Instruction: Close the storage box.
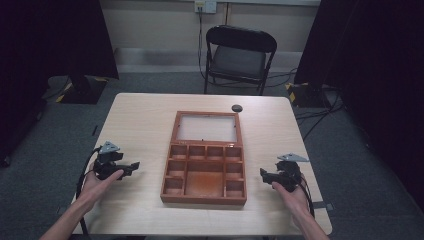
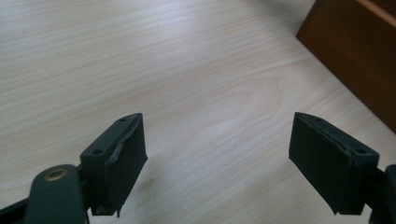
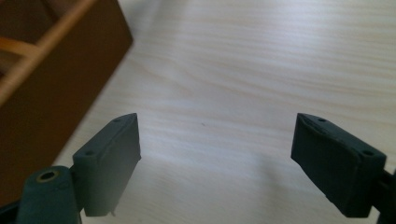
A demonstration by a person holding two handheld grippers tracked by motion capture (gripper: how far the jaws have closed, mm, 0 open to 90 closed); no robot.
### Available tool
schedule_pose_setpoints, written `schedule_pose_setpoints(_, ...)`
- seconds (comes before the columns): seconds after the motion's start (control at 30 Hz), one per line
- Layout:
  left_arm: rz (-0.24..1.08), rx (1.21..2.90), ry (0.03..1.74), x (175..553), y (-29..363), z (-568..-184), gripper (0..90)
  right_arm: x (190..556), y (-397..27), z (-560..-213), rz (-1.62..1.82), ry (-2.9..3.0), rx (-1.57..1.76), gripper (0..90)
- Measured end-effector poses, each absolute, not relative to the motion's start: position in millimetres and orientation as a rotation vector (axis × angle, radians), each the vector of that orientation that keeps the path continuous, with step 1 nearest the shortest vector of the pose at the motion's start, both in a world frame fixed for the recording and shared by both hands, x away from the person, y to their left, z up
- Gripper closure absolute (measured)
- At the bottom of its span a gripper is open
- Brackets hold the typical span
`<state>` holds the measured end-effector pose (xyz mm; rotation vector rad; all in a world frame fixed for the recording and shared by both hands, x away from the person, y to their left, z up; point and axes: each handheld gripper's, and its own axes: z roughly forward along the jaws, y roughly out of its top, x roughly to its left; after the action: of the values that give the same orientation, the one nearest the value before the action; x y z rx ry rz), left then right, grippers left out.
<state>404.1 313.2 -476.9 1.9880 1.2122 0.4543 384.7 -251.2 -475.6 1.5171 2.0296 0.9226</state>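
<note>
Here you hold the left gripper (image 1: pixel 131 165) over the pale wood surface (image 1: pixel 140 125), left of the wooden box (image 1: pixel 204 192), with your left hand (image 1: pixel 102 181) wrapped around its body. In the left gripper view its jaws stand wide apart with nothing between them, and the box's brown side shows at the upper right. Your right gripper (image 1: pixel 263 174) sits on the other side of the box, near the surface's right edge, held by your right hand (image 1: pixel 292 192); in the right gripper view its jaws are likewise spread wide and empty. The box lies in the middle of the surface, its glass-paned lid (image 1: pixel 207 127) laid flat behind the compartments. A small dark round thing (image 1: pixel 236 108) rests just beyond the lid. A black chair (image 1: pixel 239 57) stands behind the surface.
</note>
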Motion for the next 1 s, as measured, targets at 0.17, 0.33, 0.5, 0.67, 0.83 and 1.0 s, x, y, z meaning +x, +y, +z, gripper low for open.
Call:
schedule_pose_setpoints(0.17,0.461,1.987,1.190,409,304,-465,20.5,394,-250,-462,1.010,2.008,1.474,15.6)
schedule_pose_setpoints(0.33,0.451,1.990,1.179,411,298,-463,21.1,407,-243,-456,1.013,2.046,1.485,16.6)
schedule_pose_setpoints(0.5,0.424,1.986,1.165,416,297,-456,20.4,413,-237,-448,1.056,2.076,1.439,18.9)
schedule_pose_setpoints(0.67,0.396,1.951,1.185,424,293,-455,21.2,425,-230,-440,1.084,2.098,1.448,20.2)
schedule_pose_setpoints(0.83,0.424,1.922,1.195,433,290,-449,21.5,437,-221,-436,1.101,2.142,1.424,20.9)
schedule_pose_setpoints(1.0,0.427,1.919,1.199,449,279,-448,21.6,452,-211,-425,1.105,2.144,1.429,19.9)
